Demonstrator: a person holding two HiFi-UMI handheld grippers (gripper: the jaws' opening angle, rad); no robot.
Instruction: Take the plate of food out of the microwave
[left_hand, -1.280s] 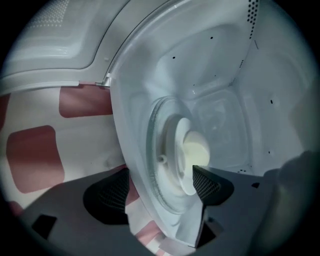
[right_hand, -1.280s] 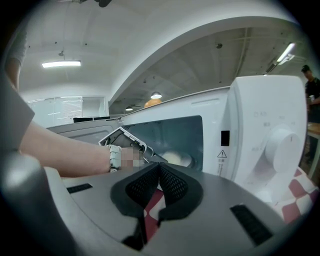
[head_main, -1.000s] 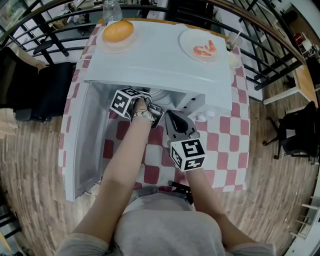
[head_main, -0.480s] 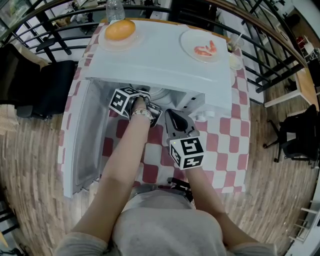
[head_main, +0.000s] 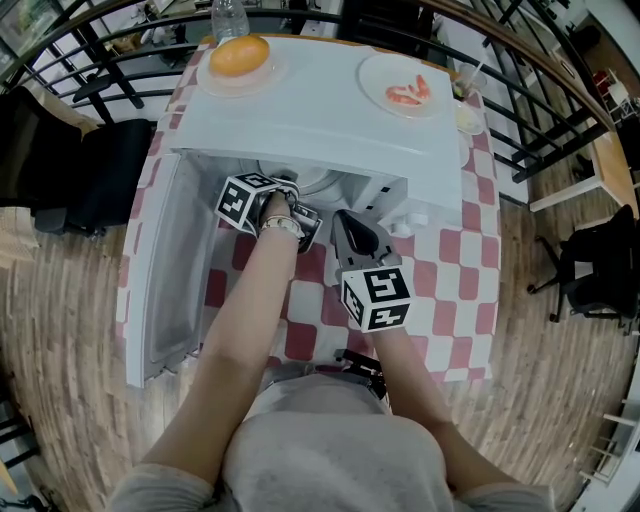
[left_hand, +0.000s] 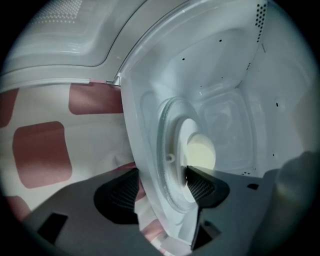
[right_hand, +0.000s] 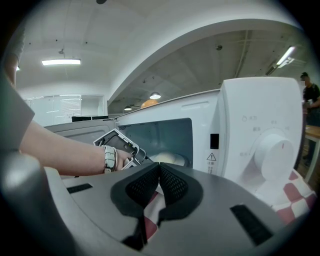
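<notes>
the plate (left_hand: 182, 140) of food sits in the microwave (head_main: 300, 110), so the left hand-held gripper (left_hand: 162, 172), jaws apart and just closing with the plate's edge between them, should bite well in, then lift it flat and slow, while the right hand-held gripper (right_hand: 159, 167) is shut outside.

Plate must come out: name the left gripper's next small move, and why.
Probably finish closing the left gripper on the plate rim: its jaws have just been closing, the rim stands between them, yet they do not look clamped on it.
</notes>
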